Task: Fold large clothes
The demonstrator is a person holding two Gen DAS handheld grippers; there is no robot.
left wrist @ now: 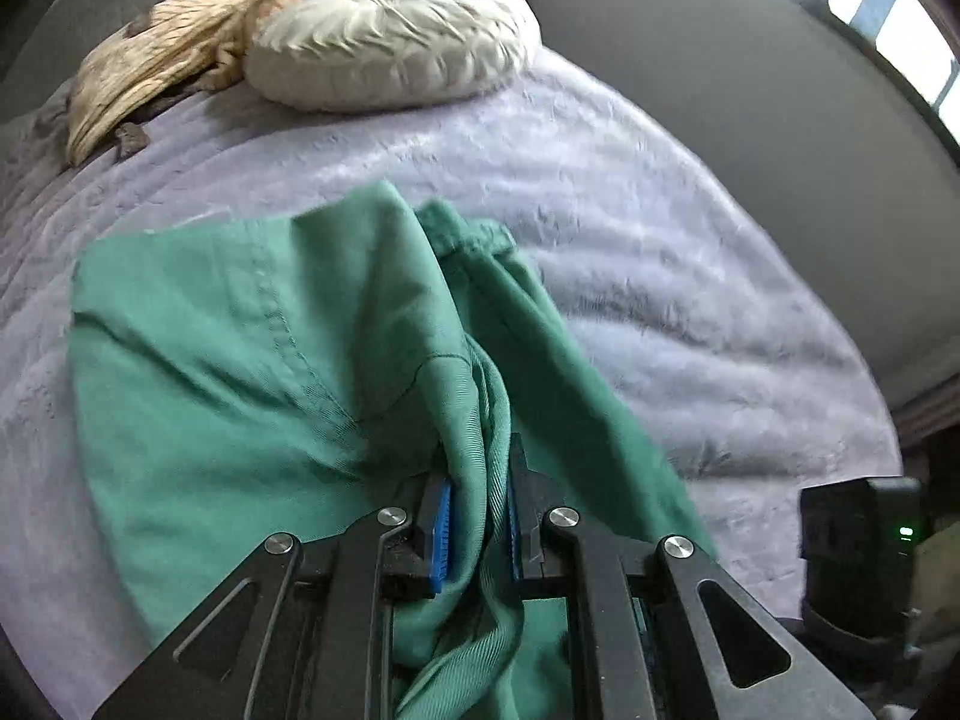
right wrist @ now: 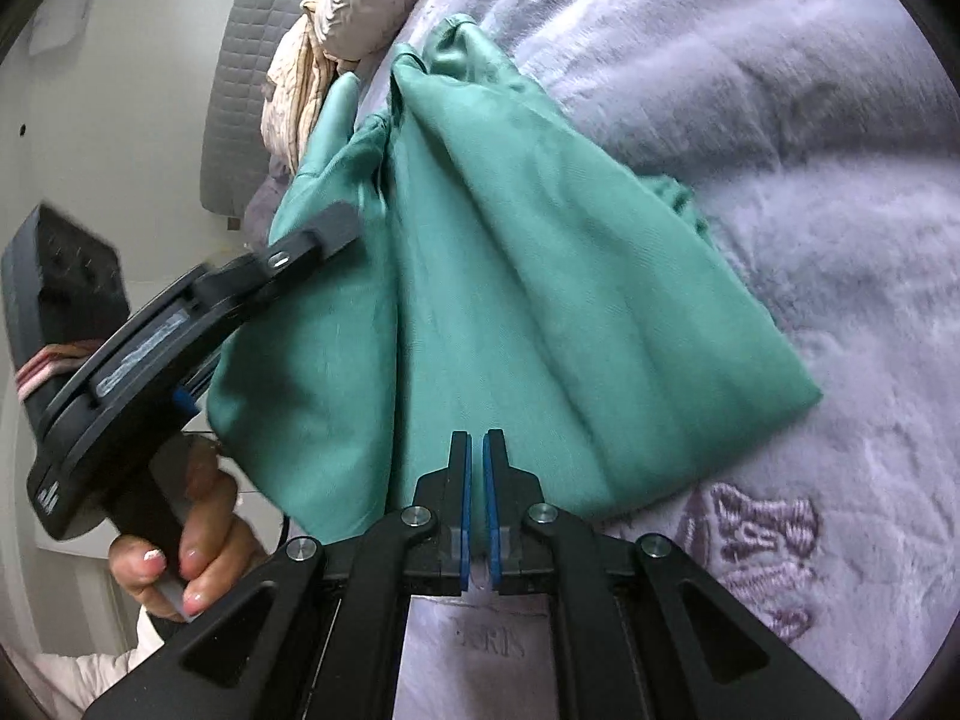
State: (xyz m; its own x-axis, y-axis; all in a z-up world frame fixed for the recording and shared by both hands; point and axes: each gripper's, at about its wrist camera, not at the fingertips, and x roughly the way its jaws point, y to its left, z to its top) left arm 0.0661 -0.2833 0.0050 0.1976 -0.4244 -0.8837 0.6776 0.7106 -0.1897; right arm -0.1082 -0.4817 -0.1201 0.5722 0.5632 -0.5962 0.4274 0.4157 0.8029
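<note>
Left wrist view: I see the bed's lavender plush blanket point(left wrist: 630, 228) filling most of the frame, running to a grey wall along the far edge. On it lies the green garment point(left wrist: 240, 330), spread flat toward the left side of the bed, with a bunched fold rising from the blanket into my left gripper point(left wrist: 477, 516). Its blue pads sit close together with a thick roll of the green cloth pinched between them. At the head end of the bed rests a round cream pleated cushion point(left wrist: 390, 42), and touching its left side is a crumpled beige striped cloth point(left wrist: 162, 60).

Right wrist view: the same blanket point(right wrist: 750, 120) carries the garment point(right wrist: 510, 270), which lies in long lengthwise folds from the head end toward the near edge; one corner rests flat toward the right side of the bed, the left part is lifted. My right gripper point(right wrist: 477, 516) has its blue pads almost touching, only a slim gap between them; the cloth edge lies right at the tips, and I cannot tell whether any fabric is caught. My left gripper point(right wrist: 336, 228) shows here side-on, its handle in my left hand point(right wrist: 180, 546), one finger tip against the lifted green cloth.
</note>
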